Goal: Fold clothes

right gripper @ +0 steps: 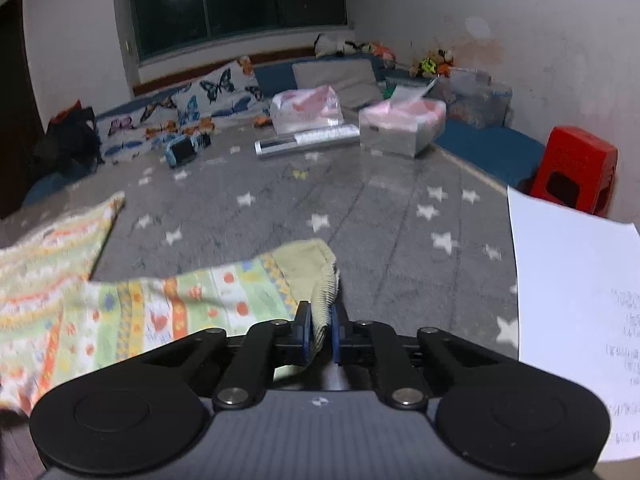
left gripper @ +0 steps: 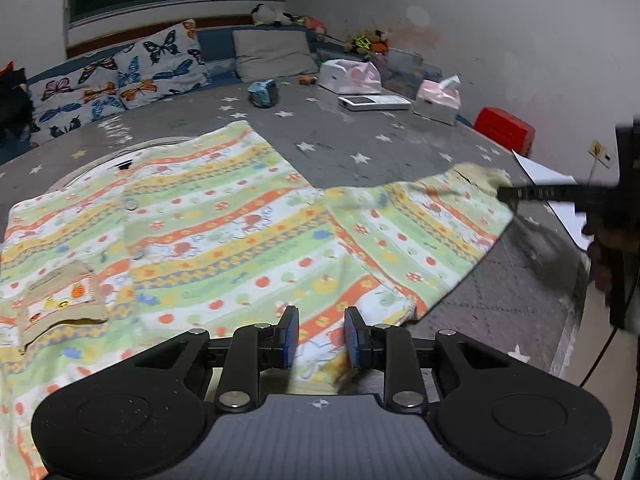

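A small striped shirt (left gripper: 224, 232) in green, yellow, orange and white, with fruit prints, lies spread on the grey star-patterned mat (left gripper: 340, 136). My left gripper (left gripper: 321, 336) is open just above the shirt's near hem. My right gripper (right gripper: 321, 332) is shut on the beige ribbed cuff (right gripper: 320, 284) of the shirt's sleeve (right gripper: 192, 300) and holds it lifted off the mat. In the left wrist view the right gripper (left gripper: 508, 194) holds the sleeve end (left gripper: 480, 178) stretched out to the right.
A white sheet of paper (right gripper: 572, 300) lies on the mat at the right. A red stool (right gripper: 576, 168) stands by the wall. Tissue boxes (right gripper: 400, 124), a white flat box (right gripper: 304, 140), a blue toy (right gripper: 182, 152) and butterfly pillows (left gripper: 120, 76) lie at the far side.
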Demonstrator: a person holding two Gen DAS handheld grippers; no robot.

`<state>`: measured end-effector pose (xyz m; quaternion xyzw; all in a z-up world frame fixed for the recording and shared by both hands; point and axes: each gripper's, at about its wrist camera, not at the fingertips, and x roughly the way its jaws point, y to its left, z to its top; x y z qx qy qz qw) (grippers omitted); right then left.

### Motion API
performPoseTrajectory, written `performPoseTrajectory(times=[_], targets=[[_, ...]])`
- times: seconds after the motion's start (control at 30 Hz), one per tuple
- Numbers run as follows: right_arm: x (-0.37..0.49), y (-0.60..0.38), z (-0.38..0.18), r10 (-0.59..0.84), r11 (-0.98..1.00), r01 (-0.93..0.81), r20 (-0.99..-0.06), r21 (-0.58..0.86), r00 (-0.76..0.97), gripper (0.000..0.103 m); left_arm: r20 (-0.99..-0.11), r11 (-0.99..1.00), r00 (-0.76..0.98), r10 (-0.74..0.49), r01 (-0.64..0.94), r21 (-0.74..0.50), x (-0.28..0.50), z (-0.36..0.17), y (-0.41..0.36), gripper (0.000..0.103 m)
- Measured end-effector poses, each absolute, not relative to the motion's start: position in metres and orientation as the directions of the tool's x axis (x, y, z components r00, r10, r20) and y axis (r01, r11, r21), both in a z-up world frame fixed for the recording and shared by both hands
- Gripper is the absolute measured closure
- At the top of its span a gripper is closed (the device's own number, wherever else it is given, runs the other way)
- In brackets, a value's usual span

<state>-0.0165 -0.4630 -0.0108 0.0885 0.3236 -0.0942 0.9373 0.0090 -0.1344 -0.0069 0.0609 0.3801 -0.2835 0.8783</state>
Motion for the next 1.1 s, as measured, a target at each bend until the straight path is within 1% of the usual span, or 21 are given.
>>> performPoseTrajectory(times=[0.1,0.23,0.3,0.37,0.47,0.57,0.67,0.8,1.0,1.07,1.1], targets=[[-0.016,-0.459,0.01,-0.088,0.967,0.209,-0.576,0.147,0.813,0.095,-0.708,0.822,0.539,-0.456,0.561,-0.101,0.008,-0.012,-0.139,0.076],[-0.02,-0.438,0.049,-0.024,0.979,0.118,-0.486,0.165,0.874,0.095,-0.699,0.819,0.543,-0.465,0.564,-0.106,0.005,-0.009,-0.135,0.074],[-0.022,-0.422,0.071,0.038,0.984,0.045,-0.444,0.175,0.895,0.095,-0.686,0.821,0.55,-0.477,0.557,-0.124,0.003,-0.003,-0.127,0.074],[-0.022,-0.404,0.089,0.102,0.983,-0.03,-0.409,0.179,0.907,0.095,-0.662,0.836,0.579,-0.476,0.532,-0.136,-0.001,0.007,-0.111,0.071],[-0.02,-0.366,0.115,0.218,0.972,-0.166,-0.363,0.169,0.906,0.095,-0.634,0.871,0.633,-0.445,0.471,-0.141,-0.006,0.019,-0.079,0.07],[-0.012,-0.324,0.125,0.326,0.945,-0.29,-0.351,0.152,0.878,0.095,-0.615,0.909,0.684,-0.393,0.391,-0.146,-0.012,0.027,-0.043,0.068],[-0.002,-0.276,0.122,0.417,0.908,-0.398,-0.369,0.132,0.83,0.095,-0.606,0.941,0.725,-0.327,0.307,-0.141,-0.019,0.031,-0.007,0.068],[0.012,-0.221,0.104,0.493,0.862,-0.492,-0.422,0.121,0.761,0.095,-0.605,0.966,0.754,-0.257,0.204,-0.156,-0.029,0.029,0.033,0.068],[0.023,-0.151,0.055,0.559,0.792,-0.595,-0.553,0.135,0.618,0.094,-0.617,0.975,0.757,-0.212,0.124,-0.183,-0.034,0.021,0.061,0.068],[0.016,-0.136,0.039,0.582,0.76,-0.632,-0.586,0.147,0.564,0.089,-0.617,0.976,0.759,-0.207,0.115,-0.187,-0.033,0.022,0.064,0.068],[0.013,-0.135,0.037,0.587,0.754,-0.639,-0.59,0.151,0.554,0.078,-0.616,0.976,0.76,-0.207,0.114,-0.188,-0.032,0.023,0.064,0.068]])
